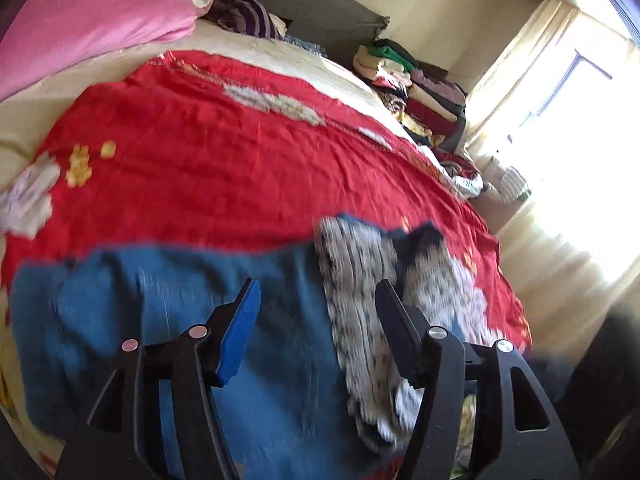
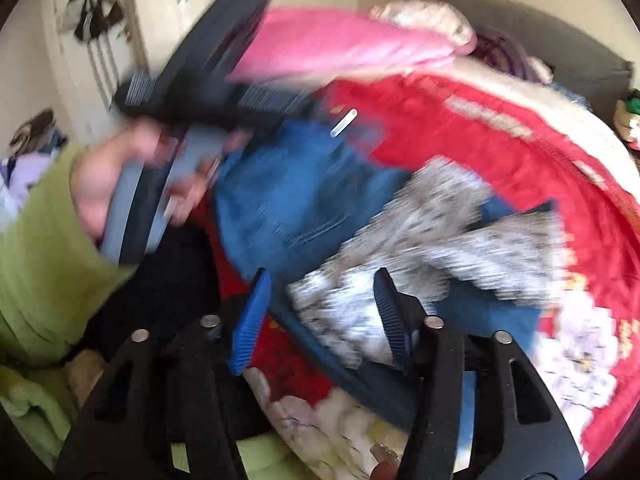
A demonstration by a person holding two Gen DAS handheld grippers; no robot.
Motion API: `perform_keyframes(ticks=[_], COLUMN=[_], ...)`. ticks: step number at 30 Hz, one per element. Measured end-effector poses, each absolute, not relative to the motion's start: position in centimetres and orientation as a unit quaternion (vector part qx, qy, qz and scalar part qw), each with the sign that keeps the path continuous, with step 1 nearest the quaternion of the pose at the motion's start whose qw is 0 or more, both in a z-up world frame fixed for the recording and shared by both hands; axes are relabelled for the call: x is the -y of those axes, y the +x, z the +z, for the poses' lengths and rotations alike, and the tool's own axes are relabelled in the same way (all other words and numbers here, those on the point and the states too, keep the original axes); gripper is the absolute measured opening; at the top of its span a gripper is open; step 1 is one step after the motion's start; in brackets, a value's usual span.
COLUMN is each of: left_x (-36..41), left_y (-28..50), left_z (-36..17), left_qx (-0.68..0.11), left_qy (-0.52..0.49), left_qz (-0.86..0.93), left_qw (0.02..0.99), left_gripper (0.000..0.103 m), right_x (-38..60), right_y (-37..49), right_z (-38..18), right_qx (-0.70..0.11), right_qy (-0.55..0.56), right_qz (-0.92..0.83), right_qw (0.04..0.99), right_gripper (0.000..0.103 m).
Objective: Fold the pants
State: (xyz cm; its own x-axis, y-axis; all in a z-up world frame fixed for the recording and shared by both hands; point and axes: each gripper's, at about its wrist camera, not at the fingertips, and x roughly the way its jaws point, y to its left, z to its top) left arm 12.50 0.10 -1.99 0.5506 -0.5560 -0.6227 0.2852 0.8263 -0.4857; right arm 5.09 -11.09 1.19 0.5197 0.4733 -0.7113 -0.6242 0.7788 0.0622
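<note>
Blue jeans (image 1: 168, 308) with a grey-and-white patterned lining (image 1: 360, 312) lie on the red bedspread (image 1: 224, 152). My left gripper (image 1: 316, 300) is open just above the jeans, its jaws wide apart with nothing between them. In the right wrist view the jeans (image 2: 296, 196) lie spread with the lining (image 2: 404, 248) turned out. My right gripper (image 2: 322, 284) is open over the lining and holds nothing. The left gripper's body (image 2: 200, 80) shows in a hand at the upper left of the right wrist view. Both views are motion-blurred.
A pink duvet (image 1: 88, 28) and pillows lie at the head of the bed. A stack of folded clothes (image 1: 416, 92) sits at the far bed edge beside a bright window (image 1: 580, 128). The person's green sleeve (image 2: 44, 248) is at the left.
</note>
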Motion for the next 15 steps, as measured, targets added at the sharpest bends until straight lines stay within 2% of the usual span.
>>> perform_keyframes(ticks=[2,5,7,11,12,13,14,15], left_x=[0.6,1.6,3.2,5.1,5.2,5.2,5.3,5.2], left_y=[11.3,9.7,8.6,7.8,7.7,7.7,7.7,7.8], left_z=[-2.5,-3.6,-4.5,-6.1,-6.2,-6.3,-6.3,-6.3], left_qx=[-0.416,-0.428,-0.443,-0.469,-0.469,-0.469,-0.469,-0.469], left_qy=[-0.170,-0.177,-0.165,-0.128,-0.125,-0.122,-0.121,-0.122], left_qz=[-0.256,-0.280,-0.289,-0.269,-0.266,-0.264,-0.263,-0.263], left_qw=[0.856,0.841,0.832,0.831,0.833,0.834,0.834,0.835], left_gripper=[0.061,0.061,0.061,0.061,0.061,0.061,0.061,0.061], right_x=[13.6,18.4,21.2,22.9,23.1,23.2,22.9,22.4], right_y=[5.7,8.8,10.9,14.3,15.2,15.9,16.1,16.1], right_z=[2.5,2.7,2.1,0.3,-0.4,-0.9,-1.1,-0.9], right_qx=[-0.360,-0.382,-0.403,-0.443,-0.458,-0.468,-0.473,-0.471], right_qy=[-0.084,-0.034,0.022,0.062,0.069,0.076,0.083,0.082], right_qz=[0.279,0.186,0.172,0.175,0.167,0.174,0.193,0.205], right_qw=[0.886,0.905,0.899,0.877,0.870,0.863,0.856,0.854], right_gripper=[0.061,0.061,0.061,0.061,0.057,0.025,0.011,0.011])
